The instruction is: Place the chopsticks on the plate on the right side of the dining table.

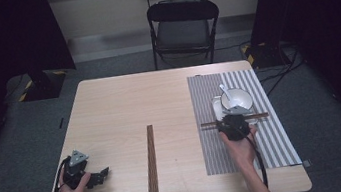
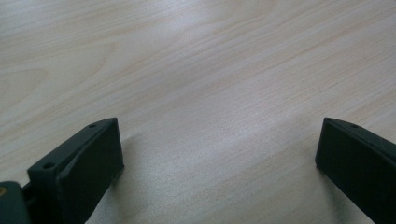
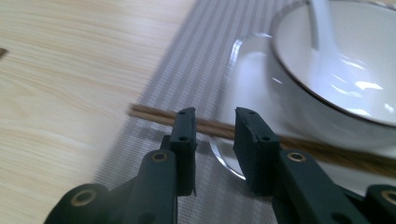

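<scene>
Right gripper point(image 3: 214, 122): matte black plastic jaws, bolted, standing slightly apart just in front of a pair of thin brown wooden chopsticks point(image 3: 219, 128); whether the tips touch the sticks, cannot tell. These chopsticks lie crosswise on the placemat point(image 3: 187, 70), a woven cloth in fine grey and white stripes, passing just below a glossy white bowl point(image 3: 355, 70) with a thin dark rim line. A white spoon point(image 3: 322, 28) rests inside the bowl. The bowl sits on a smooth white plate point(image 3: 243, 60).

High view: a second pair of chopsticks point(image 1: 151, 159), straight and dark brown, lies lengthwise mid-table, well apart from both grippers.

Left gripper point(image 2: 219, 154): blocky black jaws wide apart, nothing between them, over bare pale wood-grain table point(image 2: 196, 70) near the front left corner.
</scene>
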### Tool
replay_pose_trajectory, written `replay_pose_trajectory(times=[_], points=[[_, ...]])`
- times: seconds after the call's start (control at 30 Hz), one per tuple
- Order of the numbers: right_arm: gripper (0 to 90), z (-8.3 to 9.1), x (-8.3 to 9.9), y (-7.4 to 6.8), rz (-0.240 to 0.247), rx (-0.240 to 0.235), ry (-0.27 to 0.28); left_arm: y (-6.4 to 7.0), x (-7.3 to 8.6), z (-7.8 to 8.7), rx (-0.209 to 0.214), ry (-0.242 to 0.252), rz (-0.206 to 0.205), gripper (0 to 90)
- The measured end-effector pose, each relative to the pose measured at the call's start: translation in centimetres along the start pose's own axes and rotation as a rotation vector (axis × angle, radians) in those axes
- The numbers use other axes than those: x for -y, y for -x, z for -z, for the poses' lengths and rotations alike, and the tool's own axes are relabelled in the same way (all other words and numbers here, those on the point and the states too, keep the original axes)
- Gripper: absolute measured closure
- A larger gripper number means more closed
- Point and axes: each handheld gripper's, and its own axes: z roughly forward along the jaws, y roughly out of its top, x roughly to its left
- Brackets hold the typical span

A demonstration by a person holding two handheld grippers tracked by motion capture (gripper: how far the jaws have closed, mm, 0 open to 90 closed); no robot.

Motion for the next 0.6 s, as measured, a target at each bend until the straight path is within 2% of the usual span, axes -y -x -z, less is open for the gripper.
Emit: replay_pose_trajectory(times=[0.1,0.27,0.43,0.6], points=[[65.8,0.5,1.0,2.0,-0.027,0.026,-0.009,0.0,0.0,0.0,0.0,-0.001,0.0,0.1],[59.0,0.9,1.7,4.2,-0.059,0.064,-0.017,0.0,0.0,0.0,0.0,0.0,0.0,0.1],[54.9,0.4,2.0,5.7,-0.08,0.09,-0.037,0.0,0.0,0.0,0.0,0.0,0.0,0.1],[50.9,-0.1,2.5,6.3,-0.098,0.091,-0.047,0.0,0.0,0.0,0.0,-0.001,0.0,0.1]])
